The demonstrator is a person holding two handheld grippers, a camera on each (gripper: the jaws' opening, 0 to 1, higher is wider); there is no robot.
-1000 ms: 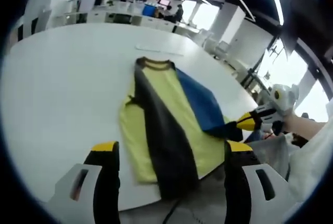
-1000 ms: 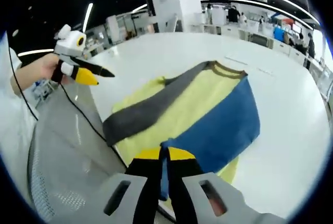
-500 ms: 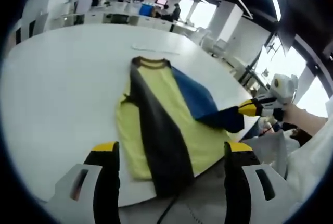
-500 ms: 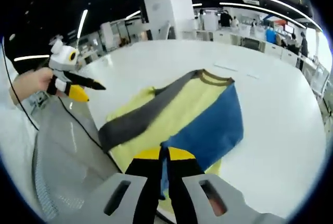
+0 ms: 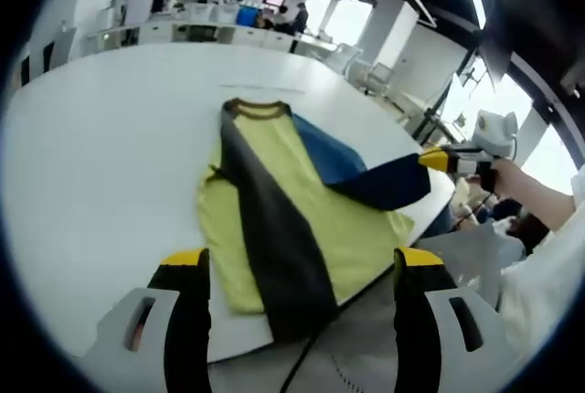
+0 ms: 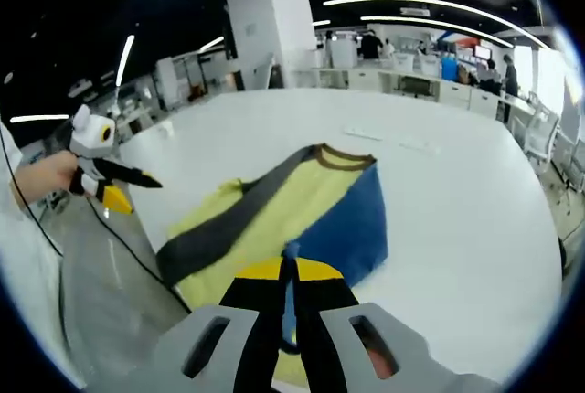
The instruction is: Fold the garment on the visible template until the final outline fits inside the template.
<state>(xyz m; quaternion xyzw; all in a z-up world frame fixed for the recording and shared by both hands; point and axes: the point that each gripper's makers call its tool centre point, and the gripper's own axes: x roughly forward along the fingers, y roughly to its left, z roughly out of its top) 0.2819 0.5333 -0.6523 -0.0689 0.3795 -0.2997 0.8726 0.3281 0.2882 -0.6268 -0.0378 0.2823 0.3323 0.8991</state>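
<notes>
A yellow shirt (image 5: 302,201) with a brown collar (image 5: 256,108) lies flat on the white table (image 5: 101,164). Its grey sleeve (image 5: 274,238) is folded lengthwise across the body and reaches the near table edge. The blue sleeve (image 5: 370,183) is stretched out to the right and lifted off the table, with my right gripper (image 5: 437,159) shut on its end. In the right gripper view the blue sleeve (image 6: 352,228) runs up from the closed jaws of my right gripper (image 6: 289,270). My left gripper (image 5: 302,265) hangs open in front of the shirt's hem, and the left gripper (image 6: 132,190) is held in a hand off the table's side.
The table's rounded near edge (image 5: 228,347) lies just past the shirt's hem, with grey floor (image 6: 119,320) and a black cable (image 6: 137,238) below it. Faint marks (image 6: 393,142) sit on the table beyond the collar. Desks, chairs and people stand far behind.
The right gripper has risen and moved away from the table edge with the blue sleeve, pulling it out straight. The left gripper stays open, little moved.
</notes>
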